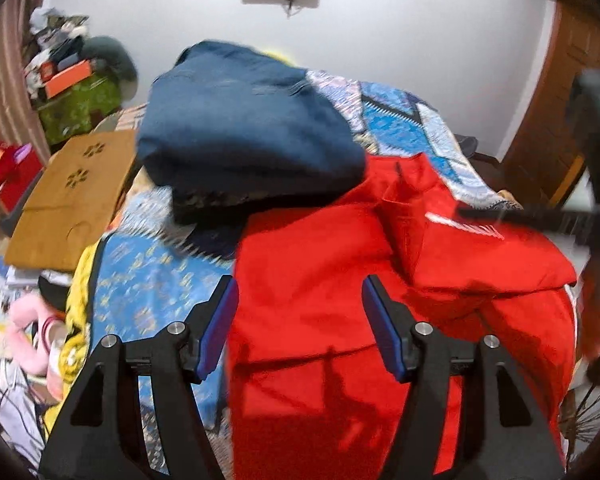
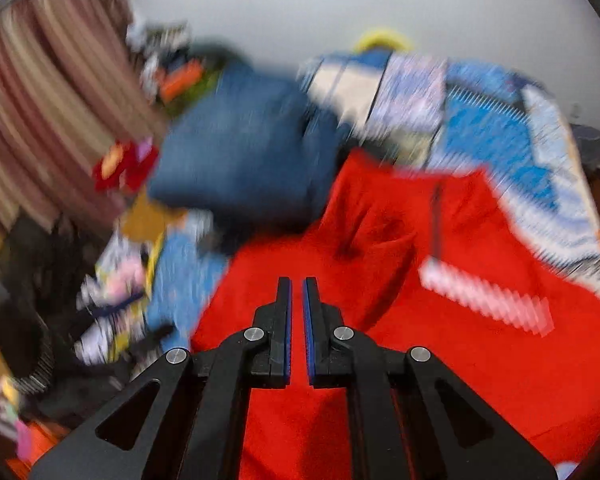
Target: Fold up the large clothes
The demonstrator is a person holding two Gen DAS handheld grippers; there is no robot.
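Red cloth fills the lower half of both views: the red garment [image 1: 320, 320] lies rumpled on the patterned bedspread [image 1: 148, 280], with a folded blue garment [image 1: 244, 128] above it at centre frame. Our left gripper [image 1: 300, 300] hangs wide open over the red fabric, holding nothing. Our right gripper [image 2: 297, 292] is nearly closed, a thin gap showing, apparently empty. We judge flattening comes first: pinch an outer edge, pull taut, then fold.
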